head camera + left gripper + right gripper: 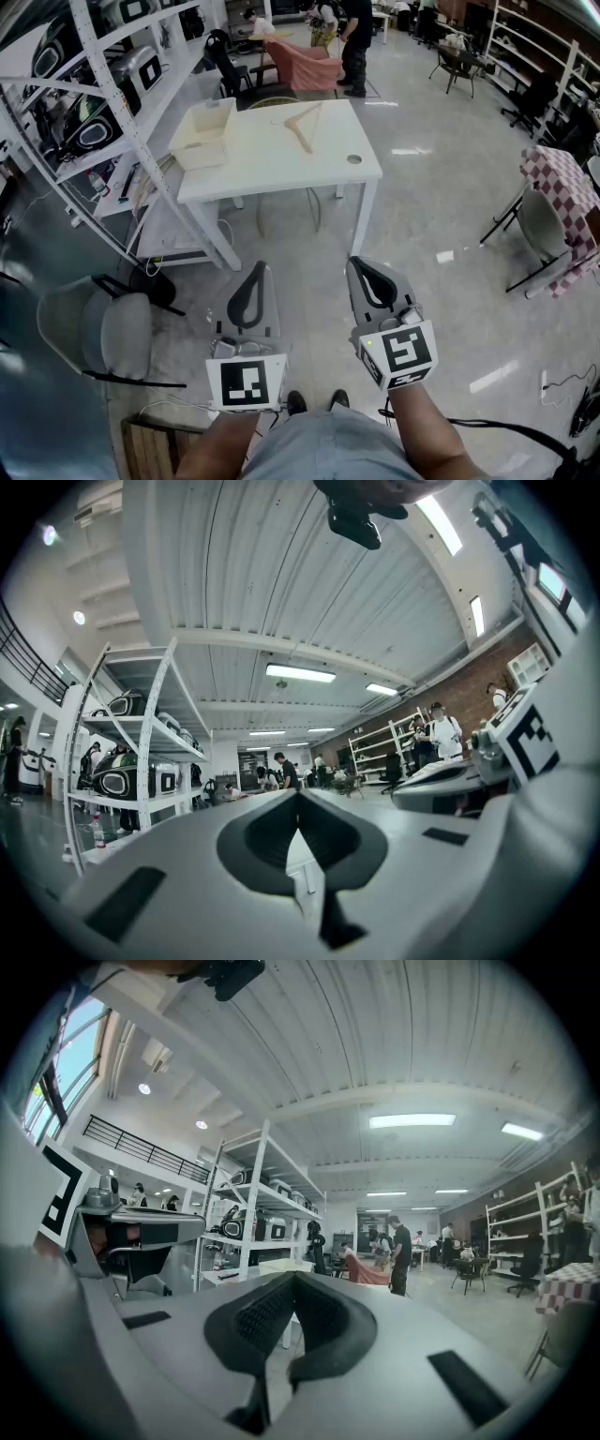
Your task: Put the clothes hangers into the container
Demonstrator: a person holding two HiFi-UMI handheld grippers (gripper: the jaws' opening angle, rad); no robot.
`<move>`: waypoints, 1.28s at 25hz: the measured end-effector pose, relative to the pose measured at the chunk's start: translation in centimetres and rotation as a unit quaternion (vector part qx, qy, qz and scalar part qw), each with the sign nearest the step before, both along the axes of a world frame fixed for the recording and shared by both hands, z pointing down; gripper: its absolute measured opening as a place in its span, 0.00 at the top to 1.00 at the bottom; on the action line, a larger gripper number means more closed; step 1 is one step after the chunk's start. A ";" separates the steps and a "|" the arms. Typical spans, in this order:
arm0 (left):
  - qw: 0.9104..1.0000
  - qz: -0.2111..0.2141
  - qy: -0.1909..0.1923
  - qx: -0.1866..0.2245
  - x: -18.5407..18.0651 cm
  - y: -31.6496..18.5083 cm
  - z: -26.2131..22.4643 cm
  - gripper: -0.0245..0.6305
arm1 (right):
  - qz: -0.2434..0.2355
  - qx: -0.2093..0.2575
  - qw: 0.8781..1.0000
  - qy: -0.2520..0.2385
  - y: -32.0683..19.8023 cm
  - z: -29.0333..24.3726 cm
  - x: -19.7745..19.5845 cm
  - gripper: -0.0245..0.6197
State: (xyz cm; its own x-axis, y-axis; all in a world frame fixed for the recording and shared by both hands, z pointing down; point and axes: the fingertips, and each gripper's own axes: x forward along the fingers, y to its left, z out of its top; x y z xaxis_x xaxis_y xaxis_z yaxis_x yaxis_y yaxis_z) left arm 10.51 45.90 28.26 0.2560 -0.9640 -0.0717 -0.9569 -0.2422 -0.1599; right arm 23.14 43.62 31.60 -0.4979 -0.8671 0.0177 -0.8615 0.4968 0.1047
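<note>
In the head view a pale wooden clothes hanger (305, 125) lies on the far part of a white table (281, 155). A cream plastic container (206, 133) stands on the table's left side. My left gripper (255, 272) and right gripper (359, 266) are held side by side well short of the table, over the floor. Both are shut with nothing between the jaws. The left gripper (298, 803) and the right gripper (292, 1283) each show closed tips in their own views, pointing across the room.
A metal shelf rack (103, 103) full of equipment stands left of the table. A grey chair (103, 328) is at my left; a checkered table (562, 192) and a chair (539, 230) are at the right. People (354, 42) stand beyond the table.
</note>
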 end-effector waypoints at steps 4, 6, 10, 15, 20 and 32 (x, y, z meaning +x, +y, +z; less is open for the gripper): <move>1.000 0.005 0.005 0.005 1.6 0.1 -0.4 0.94 | 0.000 0.003 1.000 -0.002 0.0 -0.4 1.3 0.95; 1.000 0.007 0.008 0.002 2.3 0.3 -0.2 0.95 | -0.001 0.001 1.000 0.000 0.2 -0.3 1.9 0.95; 1.000 0.004 0.007 -0.003 3.8 0.5 0.3 0.95 | -0.004 -0.006 1.000 -0.008 0.1 0.5 3.4 0.95; 1.000 0.000 -0.006 -0.011 5.0 0.2 1.1 0.94 | -0.015 -0.036 0.999 -0.029 -0.7 2.3 4.5 0.94; 1.000 -0.003 -0.005 -0.026 4.8 -1.6 2.3 0.94 | -0.021 -0.050 0.998 -0.033 -2.6 3.5 4.1 0.94; 0.999 -0.003 0.015 -0.040 -0.3 -14.9 3.7 0.95 | -0.022 -0.065 0.997 -0.027 -16.0 4.6 -0.9 0.94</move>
State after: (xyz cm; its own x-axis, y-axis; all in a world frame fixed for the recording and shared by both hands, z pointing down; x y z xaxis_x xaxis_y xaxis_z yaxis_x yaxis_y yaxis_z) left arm 10.16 30.96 31.99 0.2486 -0.9686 -0.0017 -0.9627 -0.2469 -0.1106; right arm 22.22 27.59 36.18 -0.5385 -0.8365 0.1009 -0.8413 0.5405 -0.0092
